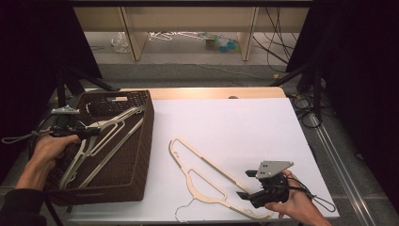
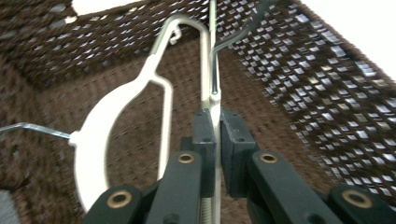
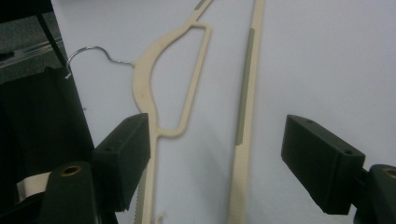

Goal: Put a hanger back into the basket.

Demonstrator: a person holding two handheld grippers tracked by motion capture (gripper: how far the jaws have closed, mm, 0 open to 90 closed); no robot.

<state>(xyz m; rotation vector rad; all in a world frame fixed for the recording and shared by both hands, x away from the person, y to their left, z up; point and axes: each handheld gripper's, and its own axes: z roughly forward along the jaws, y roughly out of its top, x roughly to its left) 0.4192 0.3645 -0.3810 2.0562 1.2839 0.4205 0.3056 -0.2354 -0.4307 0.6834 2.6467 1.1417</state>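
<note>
A brown wicker basket (image 1: 144,155) stands at the table's left and holds white hangers (image 1: 109,134). My left gripper (image 1: 93,132) reaches into it from the left. In the left gripper view, this gripper (image 2: 217,135) is shut on the thin bar of a white hanger (image 2: 214,100) with a metal hook, and another white hanger (image 2: 100,126) rests beside it. A cream hanger (image 1: 207,161) lies flat on the white table. My right gripper (image 1: 245,184) stands open over its lower end. In the right gripper view, the cream hanger's long bar (image 3: 243,135) runs between the jaws of the open right gripper (image 3: 217,158).
The white table top (image 1: 226,117) stretches behind and to the right of the cream hanger. The hanger's wire hook (image 3: 88,50) lies at the table's near edge. Black stands and cables (image 1: 306,94) flank the table, and a shelf with clutter (image 1: 221,44) stands on the floor beyond.
</note>
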